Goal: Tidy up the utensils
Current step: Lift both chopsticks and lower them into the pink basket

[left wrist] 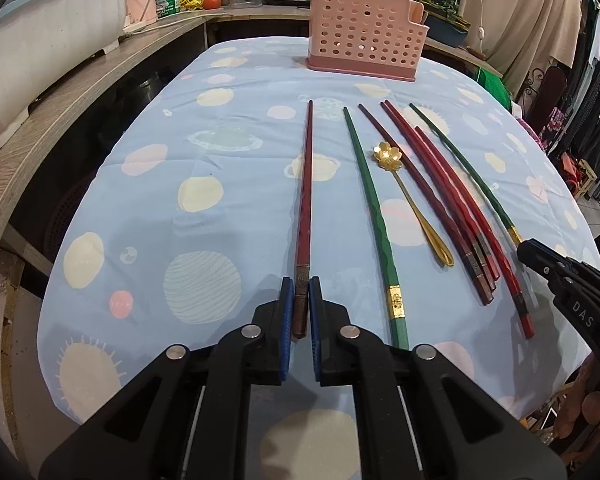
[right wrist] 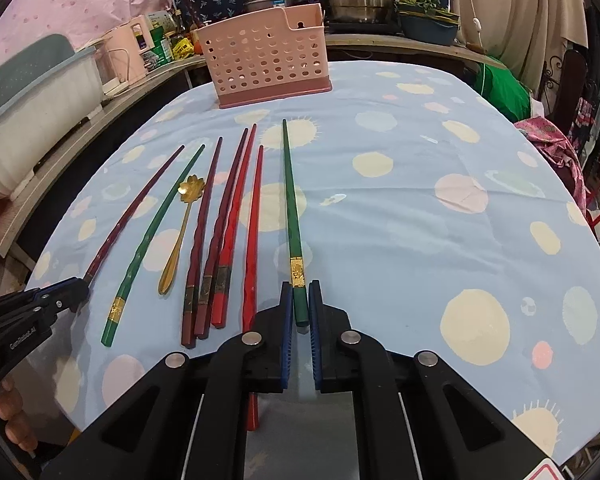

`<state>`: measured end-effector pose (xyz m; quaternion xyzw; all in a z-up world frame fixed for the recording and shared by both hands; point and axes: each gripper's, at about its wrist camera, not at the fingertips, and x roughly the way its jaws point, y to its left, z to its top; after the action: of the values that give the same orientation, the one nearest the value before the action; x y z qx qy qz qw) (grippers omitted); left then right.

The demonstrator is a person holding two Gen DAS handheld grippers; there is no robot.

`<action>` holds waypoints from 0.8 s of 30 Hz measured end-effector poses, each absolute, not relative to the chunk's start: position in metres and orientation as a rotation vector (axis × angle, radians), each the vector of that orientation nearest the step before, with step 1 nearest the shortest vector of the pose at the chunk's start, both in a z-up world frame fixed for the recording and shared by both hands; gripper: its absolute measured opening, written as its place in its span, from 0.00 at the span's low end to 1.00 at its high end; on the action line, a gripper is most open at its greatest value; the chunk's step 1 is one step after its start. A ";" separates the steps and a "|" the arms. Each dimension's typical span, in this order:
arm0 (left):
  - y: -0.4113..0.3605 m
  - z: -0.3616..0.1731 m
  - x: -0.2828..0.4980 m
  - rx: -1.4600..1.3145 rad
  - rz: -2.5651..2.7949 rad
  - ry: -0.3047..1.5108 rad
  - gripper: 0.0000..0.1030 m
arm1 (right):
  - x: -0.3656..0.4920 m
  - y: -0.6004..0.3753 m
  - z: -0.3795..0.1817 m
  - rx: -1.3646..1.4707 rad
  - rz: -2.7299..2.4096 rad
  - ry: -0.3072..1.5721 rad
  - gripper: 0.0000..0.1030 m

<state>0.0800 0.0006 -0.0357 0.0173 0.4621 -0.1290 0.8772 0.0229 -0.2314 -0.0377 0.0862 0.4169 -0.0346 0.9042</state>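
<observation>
The surface (left wrist: 220,208), covered w/ a light blue cloth printed w/ planets, is carrying a row of utensils. Far left: a dark red wooden chopstick (left wrist: 305,200) is lying lengthwise, its butt end sitting between the blue pads (left wrist: 287,312) of the left hand-held gripper (left wrist: 301,312). The jaws are nearly closed on it, pads looking to be touching both sides.

Next, rightward: a green chopstick w/ a gold band (left wrist: 374,216), then a gold flower-bowl spoon (left wrist: 408,196), both lying flat. Beside those, a cluster of dark red and bright red chopsticks (left wrist: 444,200) is lying close together, some touching.

At the right end of the row, a second green gold-banded chopstick (right wrist: 291,216) is sitting w/ its butt end between the pads of the right hand-held gripper (right wrist: 300,304), jaws drawn in narrow around it; contact looks likely but can't tell for sure.

Behind everything, a pink perforated plastic utensil caddy (left wrist: 364,28) is standing upright at the far edge, well apart from the row.
</observation>
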 end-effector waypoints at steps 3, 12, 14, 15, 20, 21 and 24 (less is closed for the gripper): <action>0.004 -0.028 0.080 0.022 -0.267 0.970 0.07 | 0.018 -0.238 -0.032 0.207 -0.071 0.862 0.07; 0.009 -0.004 0.084 -0.014 -0.267 0.970 0.07 | 0.009 -0.249 -0.007 0.227 -0.063 0.835 0.07; 0.010 0.002 0.084 -0.023 -0.271 0.963 0.07 | 0.008 -0.249 -0.002 0.223 -0.060 0.826 0.07; 0.010 0.004 0.083 -0.023 -0.270 0.958 0.07 | 0.008 -0.249 -0.001 0.223 -0.058 0.825 0.07; 0.008 0.013 0.083 -0.017 -0.275 0.947 0.07 | 0.009 -0.250 0.003 0.234 -0.051 0.816 0.07; 0.007 0.015 0.083 -0.013 -0.274 0.945 0.07 | 0.009 -0.250 0.004 0.236 -0.052 0.814 0.07; 0.005 0.017 0.084 -0.007 -0.277 0.942 0.07 | 0.009 -0.253 0.005 0.242 -0.054 0.812 0.07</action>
<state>0.0844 0.0049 0.0171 -0.0034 0.4521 -0.1332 0.8819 0.0095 -0.2527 0.0048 0.1173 0.3937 -0.0261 0.9114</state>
